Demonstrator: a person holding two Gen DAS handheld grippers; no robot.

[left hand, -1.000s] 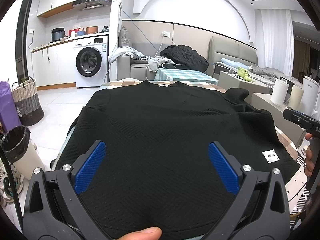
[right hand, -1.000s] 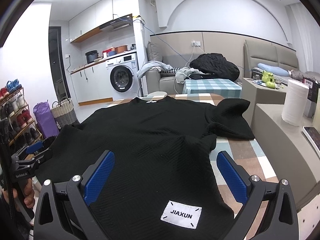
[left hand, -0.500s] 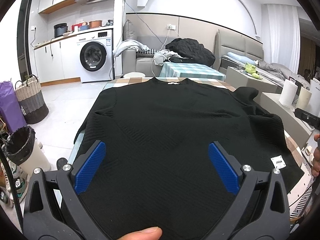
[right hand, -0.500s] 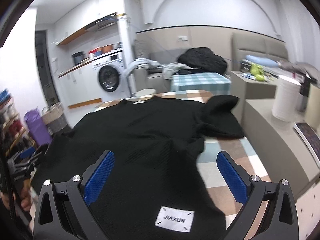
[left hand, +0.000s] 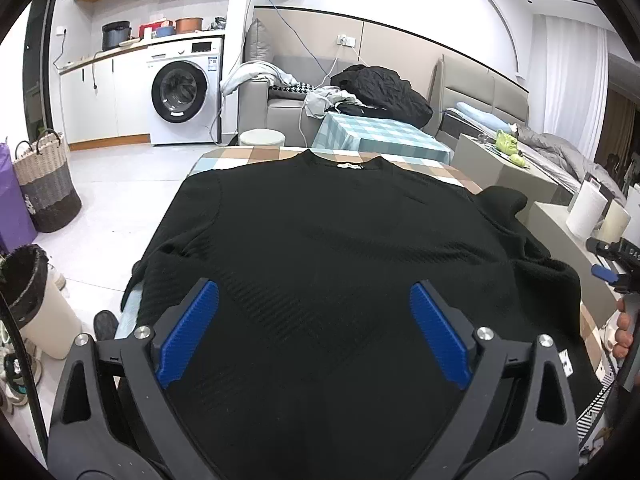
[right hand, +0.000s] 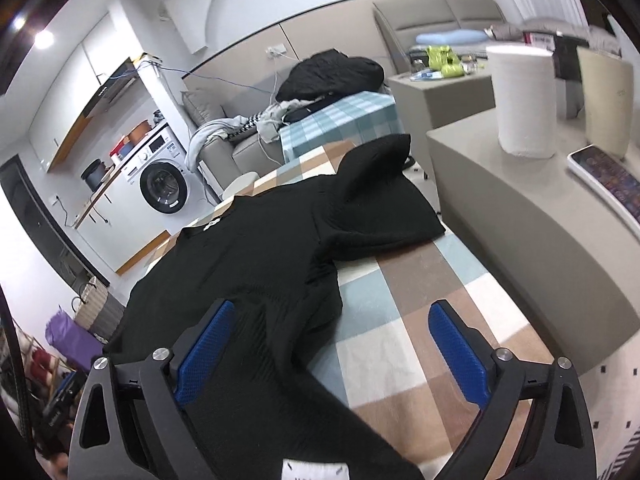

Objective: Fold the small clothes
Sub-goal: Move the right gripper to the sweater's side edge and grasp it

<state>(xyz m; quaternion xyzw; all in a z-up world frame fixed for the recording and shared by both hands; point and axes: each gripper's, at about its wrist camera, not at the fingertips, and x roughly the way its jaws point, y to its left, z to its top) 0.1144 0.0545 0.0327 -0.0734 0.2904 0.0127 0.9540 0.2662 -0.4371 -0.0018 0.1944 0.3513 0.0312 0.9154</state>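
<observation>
Tongs point(left hand: 314, 328) point(right hand: 332, 344) gape level above black sweater point(left hand: 340, 260)

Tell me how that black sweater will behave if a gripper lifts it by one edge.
The black sweater will probably sag: its sleeve already lies crumpled. The ribbed knit looks thick, so likely heavyish. It should drag across the checked tablecloth, not slide freely.

Table with checkered cloth point(right hand: 404, 344) (brown, cream, pale blue squares). Black sweater point(left hand: 340, 264) lies flat on it, collar toward far edge, covering most of the surface. One sleeve point(right hand: 384, 208) bunched at right edge; left side overhangs left edge.
</observation>
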